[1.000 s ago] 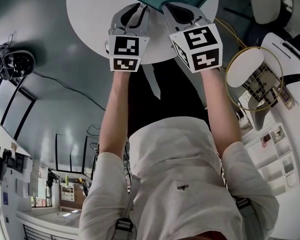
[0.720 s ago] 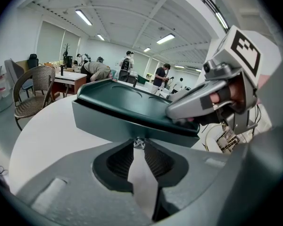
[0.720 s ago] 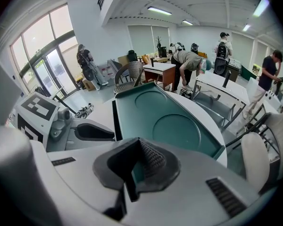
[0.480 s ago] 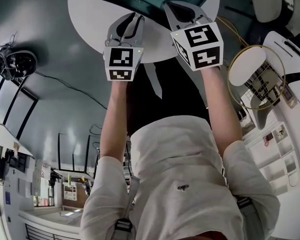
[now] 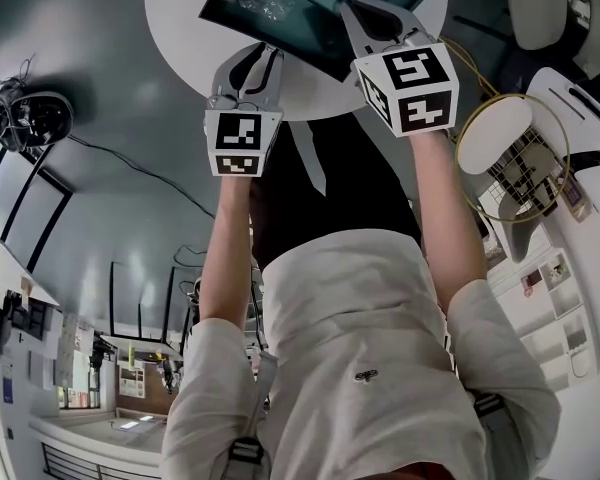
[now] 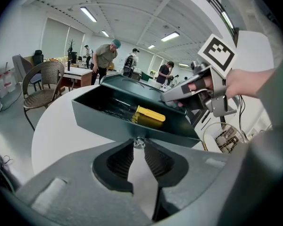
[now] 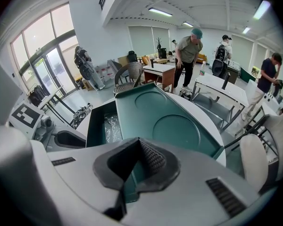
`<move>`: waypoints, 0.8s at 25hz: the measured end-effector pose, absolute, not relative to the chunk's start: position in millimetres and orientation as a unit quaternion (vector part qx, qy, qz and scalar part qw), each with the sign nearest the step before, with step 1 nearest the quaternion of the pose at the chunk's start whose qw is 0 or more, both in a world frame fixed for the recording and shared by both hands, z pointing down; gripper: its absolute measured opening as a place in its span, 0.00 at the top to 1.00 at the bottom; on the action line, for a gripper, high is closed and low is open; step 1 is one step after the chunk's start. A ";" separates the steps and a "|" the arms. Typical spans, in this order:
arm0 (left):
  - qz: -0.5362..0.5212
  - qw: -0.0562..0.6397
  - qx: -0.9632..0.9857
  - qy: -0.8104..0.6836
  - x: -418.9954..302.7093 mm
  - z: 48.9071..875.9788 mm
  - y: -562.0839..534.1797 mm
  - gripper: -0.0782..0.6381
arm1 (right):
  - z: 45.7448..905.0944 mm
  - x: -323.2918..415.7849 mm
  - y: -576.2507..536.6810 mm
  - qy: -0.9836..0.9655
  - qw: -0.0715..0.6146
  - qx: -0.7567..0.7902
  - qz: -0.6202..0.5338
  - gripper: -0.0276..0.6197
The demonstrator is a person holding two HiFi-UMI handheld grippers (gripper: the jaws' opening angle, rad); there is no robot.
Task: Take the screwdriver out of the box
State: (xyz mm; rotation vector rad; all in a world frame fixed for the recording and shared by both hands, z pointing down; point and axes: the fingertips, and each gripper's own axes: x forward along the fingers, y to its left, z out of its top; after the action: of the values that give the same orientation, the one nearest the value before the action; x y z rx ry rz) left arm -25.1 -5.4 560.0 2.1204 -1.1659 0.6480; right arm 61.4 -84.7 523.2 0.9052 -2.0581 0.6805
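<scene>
A dark green box (image 5: 270,3) stands on the round white table (image 5: 180,18), its lid (image 7: 165,112) raised. In the left gripper view a screwdriver with a yellow handle (image 6: 149,116) lies inside the box (image 6: 108,121) on crinkled clear plastic. My right gripper (image 5: 365,13) is shut on the lid's near edge and shows from the side in the left gripper view (image 6: 177,95). My left gripper (image 6: 138,147) hangs just in front of the box's front wall, jaws partly apart, white table showing between the pads. A small shiny bit sits at its tips against the wall.
A wicker chair (image 6: 42,79) stands left of the table, and several people stand at desks far behind (image 6: 106,55). A white stool with a gold ring (image 5: 490,133) is at my right. A cable (image 5: 130,168) runs over the floor to a dark device (image 5: 30,118).
My left gripper has drawn left and back from the box's near edge. More of the box's inside with its plastic shows in the head view. The right gripper has kept its hold.
</scene>
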 end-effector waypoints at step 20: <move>0.230 0.344 0.792 -0.449 -36.1 564.0 27.0 0.78 | 523.4 62.4 -86.7 -0.810 0.387 0.358 0.258 0.95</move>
State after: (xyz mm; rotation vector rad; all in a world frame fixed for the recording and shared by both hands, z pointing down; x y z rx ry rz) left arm -36.1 27.0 564.0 2.0582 -1.1674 0.5964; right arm 62.4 -86.7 523.4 0.9110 -2.0606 0.6575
